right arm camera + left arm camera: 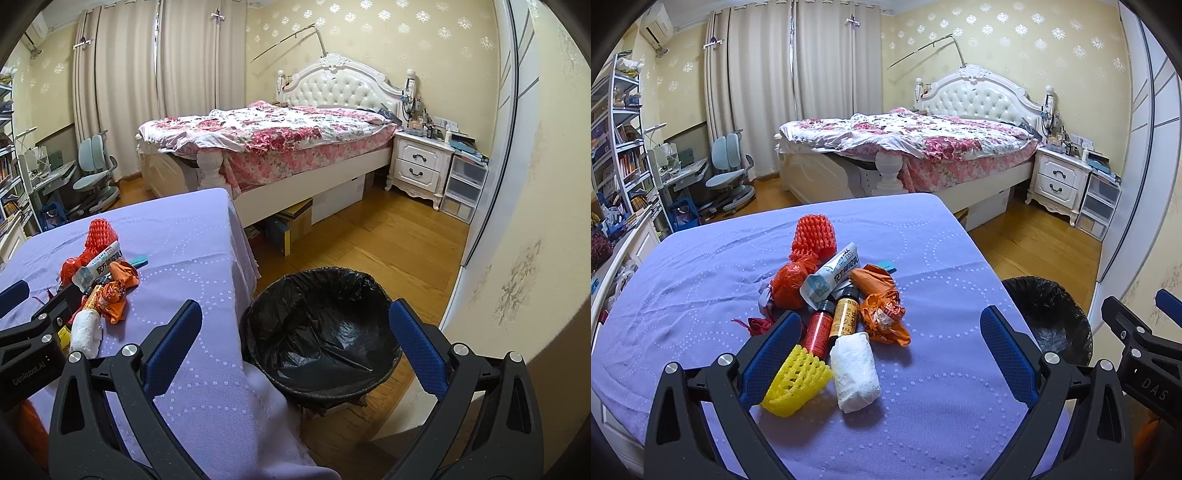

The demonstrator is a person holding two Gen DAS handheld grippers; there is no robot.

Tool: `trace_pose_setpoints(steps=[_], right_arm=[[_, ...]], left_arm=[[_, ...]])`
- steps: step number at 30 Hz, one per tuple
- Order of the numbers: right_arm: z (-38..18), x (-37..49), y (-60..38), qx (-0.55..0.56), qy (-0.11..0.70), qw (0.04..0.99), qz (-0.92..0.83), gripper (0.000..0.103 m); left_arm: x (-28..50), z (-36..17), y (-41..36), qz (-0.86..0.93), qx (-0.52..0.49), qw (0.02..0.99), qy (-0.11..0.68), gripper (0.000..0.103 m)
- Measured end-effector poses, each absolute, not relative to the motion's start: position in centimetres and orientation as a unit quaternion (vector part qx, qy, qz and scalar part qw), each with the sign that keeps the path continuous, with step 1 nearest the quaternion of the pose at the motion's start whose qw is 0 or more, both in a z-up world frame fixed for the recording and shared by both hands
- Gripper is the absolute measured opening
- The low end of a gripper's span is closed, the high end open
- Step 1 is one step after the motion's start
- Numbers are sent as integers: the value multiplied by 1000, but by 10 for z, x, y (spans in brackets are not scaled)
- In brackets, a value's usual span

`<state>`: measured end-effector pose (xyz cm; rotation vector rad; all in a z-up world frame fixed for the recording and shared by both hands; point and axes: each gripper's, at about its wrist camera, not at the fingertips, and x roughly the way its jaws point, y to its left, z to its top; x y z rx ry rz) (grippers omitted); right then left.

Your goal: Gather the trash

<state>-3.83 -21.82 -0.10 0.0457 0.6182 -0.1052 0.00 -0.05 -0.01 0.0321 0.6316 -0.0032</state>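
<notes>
1. The left gripper [888, 354] has its fingers [772, 350] spread as wide as they go and holds nothing. It tilts down over the near edge of the trash pile.
2. Just inside the left finger lies a yellow net [798, 380], partly hidden behind that finger. Beside it, between the fingers, lies a white roll [855, 373].
3. Just beyond those are two small bottles [833, 325] lying side by side and an orange wrapper [882, 314]. Farther out are a white tube [831, 275], a red bag [792, 280] and a red net [814, 236].
4. All of it rests on the purple-covered bench [942, 406].
5. The right gripper [295, 339] is equally wide open and empty. Its left finger hangs over the bench edge, its right one over the bin [321, 332], which stands on the floor just off the bench's right side.
6. The first pick looks to be the nearest item. The white roll is the cleanest choice, since it sits between the left fingers with space to its right.
7. To do it well, I would centre the fingers on one piece only, come down low enough to close around its middle, and keep the left finger off the yellow net so it is not dragged along.
8. The pieces overlap, so lift straight up before swinging toward the bin.
</notes>
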Motion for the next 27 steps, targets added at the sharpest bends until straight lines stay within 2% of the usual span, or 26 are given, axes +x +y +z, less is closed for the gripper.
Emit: trace_pose_setpoints(steps=[27], right_arm=[[-6,-39,-214,27,308,949,-54,99]], left_arm=[[0,0,-1,-3,16,950,312,97]])
